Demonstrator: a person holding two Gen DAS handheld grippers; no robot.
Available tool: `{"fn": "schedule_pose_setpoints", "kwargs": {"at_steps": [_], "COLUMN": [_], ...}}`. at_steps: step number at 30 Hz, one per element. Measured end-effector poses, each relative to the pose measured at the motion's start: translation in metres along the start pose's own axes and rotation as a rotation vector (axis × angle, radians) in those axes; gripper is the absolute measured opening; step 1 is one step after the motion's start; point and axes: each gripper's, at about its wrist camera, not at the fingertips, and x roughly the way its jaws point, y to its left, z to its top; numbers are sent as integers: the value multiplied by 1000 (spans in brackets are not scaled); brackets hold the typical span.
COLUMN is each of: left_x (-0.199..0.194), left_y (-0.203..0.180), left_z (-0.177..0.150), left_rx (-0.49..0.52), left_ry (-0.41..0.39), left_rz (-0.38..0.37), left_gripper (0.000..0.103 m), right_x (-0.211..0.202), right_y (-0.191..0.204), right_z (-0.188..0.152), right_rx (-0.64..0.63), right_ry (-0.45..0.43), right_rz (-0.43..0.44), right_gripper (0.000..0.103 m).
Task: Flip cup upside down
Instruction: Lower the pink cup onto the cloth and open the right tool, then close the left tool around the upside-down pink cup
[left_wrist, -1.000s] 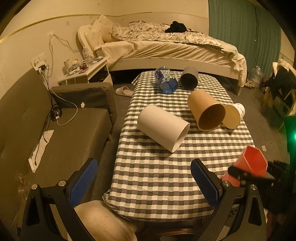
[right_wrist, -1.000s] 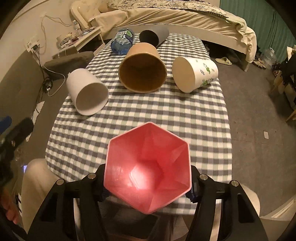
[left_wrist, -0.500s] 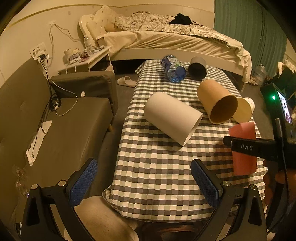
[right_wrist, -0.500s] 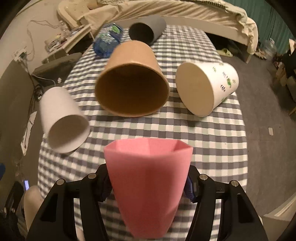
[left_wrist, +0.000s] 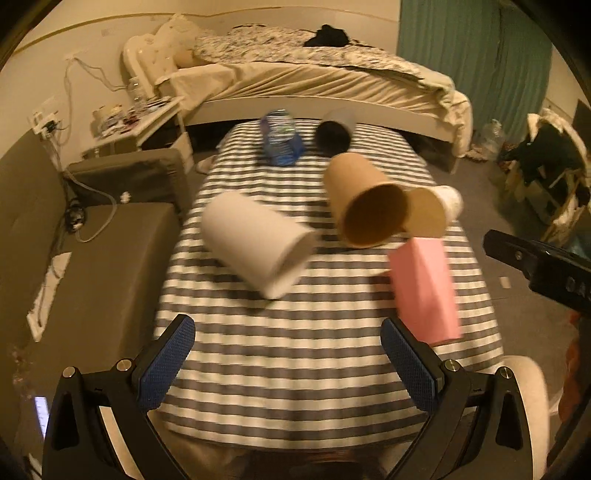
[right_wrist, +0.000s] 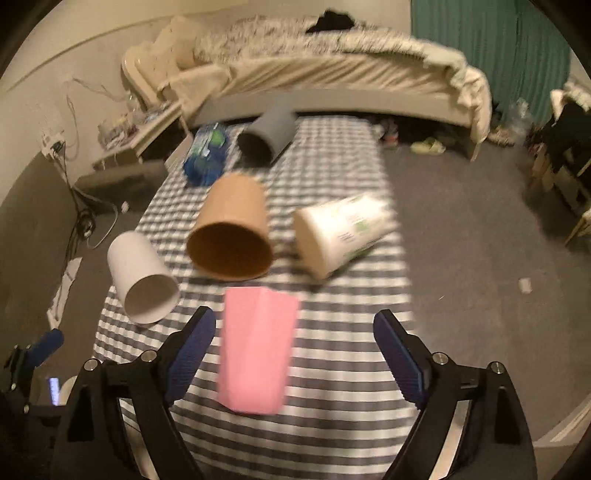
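Observation:
A pink faceted cup (right_wrist: 256, 347) stands on the checked table (right_wrist: 332, 369) with its wider end down, also in the left wrist view (left_wrist: 424, 288). My right gripper (right_wrist: 295, 350) is open, its fingers apart on either side and behind the cup, not touching it. My left gripper (left_wrist: 288, 365) is open and empty above the table's near edge. A white cup (left_wrist: 255, 240), a brown cup (left_wrist: 365, 203), a printed paper cup (right_wrist: 343, 232) and a dark grey cup (right_wrist: 269, 133) lie on their sides.
A blue water bottle (left_wrist: 280, 142) lies at the far end of the table. A grey sofa (left_wrist: 74, 240) stands on the left, a bed (left_wrist: 314, 77) behind, a nightstand (left_wrist: 140, 118) at back left. The right gripper body (left_wrist: 543, 269) shows at right.
The right gripper has let go of the pink cup and opened wide; the cup now stands upside down on the table. Both views are blurred from motion.

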Motion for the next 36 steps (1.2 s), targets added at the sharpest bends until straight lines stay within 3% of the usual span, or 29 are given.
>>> {"fn": "schedule_pose_setpoints", "kwargs": {"at_steps": [9, 17, 24, 32, 34, 36], "left_x": [14, 44, 59, 63, 60, 54], "left_y": [-78, -111, -117, -119, -121, -123], "left_z": [-7, -10, -18, -21, -21, -21], "left_rx": [37, 41, 60, 82, 103, 123], "left_ry": [29, 82, 93, 100, 97, 90], "left_rz": [-112, -153, -149, -194, -207, -200], "left_gripper": [103, 103, 101, 68, 54, 54], "right_x": [-37, -28, -20, -10, -10, -10], "right_y": [-75, -131, -143, -138, -136, -133], "right_z": [-29, -56, -66, -71, -70, -70], "right_rx": [46, 172, 203, 204, 204, 198], "right_ry": [-67, -22, 4, 33, 35, 37], "right_rz": [-134, -140, -129, -126, -124, -125], "right_gripper": [89, 89, 89, 89, 89, 89]}}
